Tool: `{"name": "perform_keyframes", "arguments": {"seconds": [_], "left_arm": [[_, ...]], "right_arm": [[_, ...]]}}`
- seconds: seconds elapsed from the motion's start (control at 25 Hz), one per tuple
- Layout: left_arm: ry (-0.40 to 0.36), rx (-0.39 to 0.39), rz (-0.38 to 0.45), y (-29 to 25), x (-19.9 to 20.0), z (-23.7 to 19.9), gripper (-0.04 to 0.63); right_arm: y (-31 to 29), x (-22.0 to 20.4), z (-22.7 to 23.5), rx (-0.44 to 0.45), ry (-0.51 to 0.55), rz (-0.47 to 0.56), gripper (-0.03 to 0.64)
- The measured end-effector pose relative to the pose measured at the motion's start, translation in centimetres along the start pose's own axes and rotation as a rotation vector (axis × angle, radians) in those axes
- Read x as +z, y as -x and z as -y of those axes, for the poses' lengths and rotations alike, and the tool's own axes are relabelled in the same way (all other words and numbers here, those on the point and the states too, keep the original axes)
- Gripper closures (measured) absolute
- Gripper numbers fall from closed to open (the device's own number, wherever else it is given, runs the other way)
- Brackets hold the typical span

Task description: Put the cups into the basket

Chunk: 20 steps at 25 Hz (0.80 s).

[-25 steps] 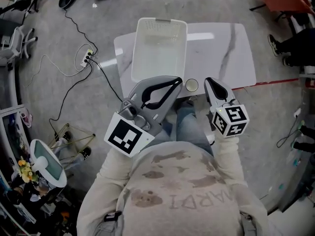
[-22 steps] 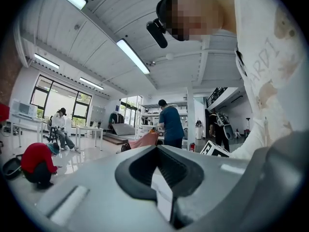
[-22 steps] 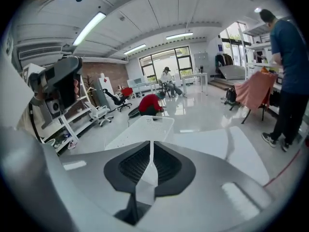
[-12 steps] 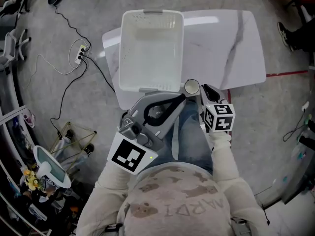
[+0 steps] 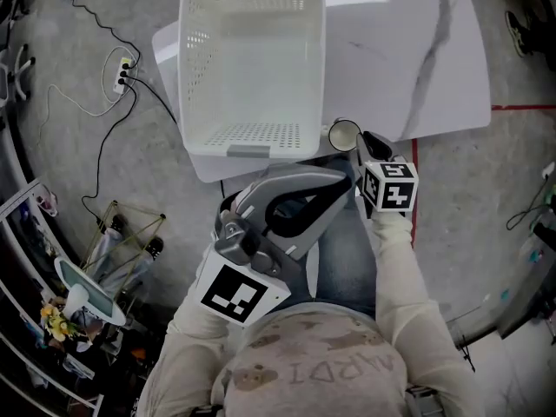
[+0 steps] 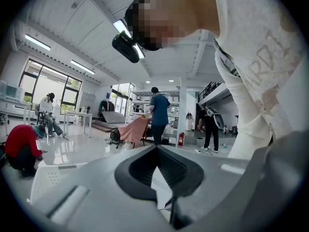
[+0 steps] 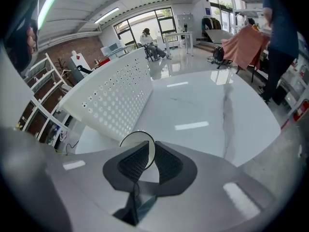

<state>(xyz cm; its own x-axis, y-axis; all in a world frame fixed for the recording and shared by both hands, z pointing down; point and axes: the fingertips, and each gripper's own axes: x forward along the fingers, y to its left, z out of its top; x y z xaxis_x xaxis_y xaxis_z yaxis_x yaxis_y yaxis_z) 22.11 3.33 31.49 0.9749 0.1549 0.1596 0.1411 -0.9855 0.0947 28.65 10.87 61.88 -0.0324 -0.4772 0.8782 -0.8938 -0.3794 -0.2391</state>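
Observation:
A small white cup (image 5: 343, 134) stands at the near edge of the white table (image 5: 408, 68), just right of the basket's near corner. My right gripper (image 5: 361, 141) is shut on the cup's wall; in the right gripper view the rim (image 7: 137, 132) arcs over the jaws (image 7: 147, 152), with one finger inside and one outside. The white perforated basket (image 5: 248, 134) sits empty on the table's left half, and its side wall (image 7: 116, 93) shows left of the cup. My left gripper (image 5: 341, 181) hangs below the table edge, shut and empty, pointing out at the room (image 6: 155, 149).
A power strip with cables (image 5: 122, 72) lies on the floor left of the table. A red tape line (image 5: 521, 107) runs along the floor on the right. The marble-patterned tabletop (image 7: 203, 110) stretches beyond the cup. Several people stand or sit in the background room.
The right gripper has moved left onto the cup and now clamps its wall. The head view has shifted forward, so basket and table look nearer. The left gripper has stayed shut.

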Motion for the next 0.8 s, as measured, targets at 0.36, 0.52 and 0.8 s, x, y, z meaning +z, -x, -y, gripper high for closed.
{"name": "perform_keyframes", "arguments": {"seconds": [0.36,0.52,0.8], "left_arm": [[0.024,0.025,-0.016,0.4,-2.4,0.2,0.595],[0.03,0.037,-0.018,0.6,-2.5,0.2,0.595],[0.033,0.049,-0.016,0.5,-2.8,0.1,0.595]], "right_arm": [[-3.1,-1.6,0.5,-0.045,0.003,-0.094,0.543],[-3.9,-1.7,0.6,-0.063,-0.003,-0.138,0.535],[-4.7,-1.6,0.8,-0.118,0.026,-0.172,0.554]]}}
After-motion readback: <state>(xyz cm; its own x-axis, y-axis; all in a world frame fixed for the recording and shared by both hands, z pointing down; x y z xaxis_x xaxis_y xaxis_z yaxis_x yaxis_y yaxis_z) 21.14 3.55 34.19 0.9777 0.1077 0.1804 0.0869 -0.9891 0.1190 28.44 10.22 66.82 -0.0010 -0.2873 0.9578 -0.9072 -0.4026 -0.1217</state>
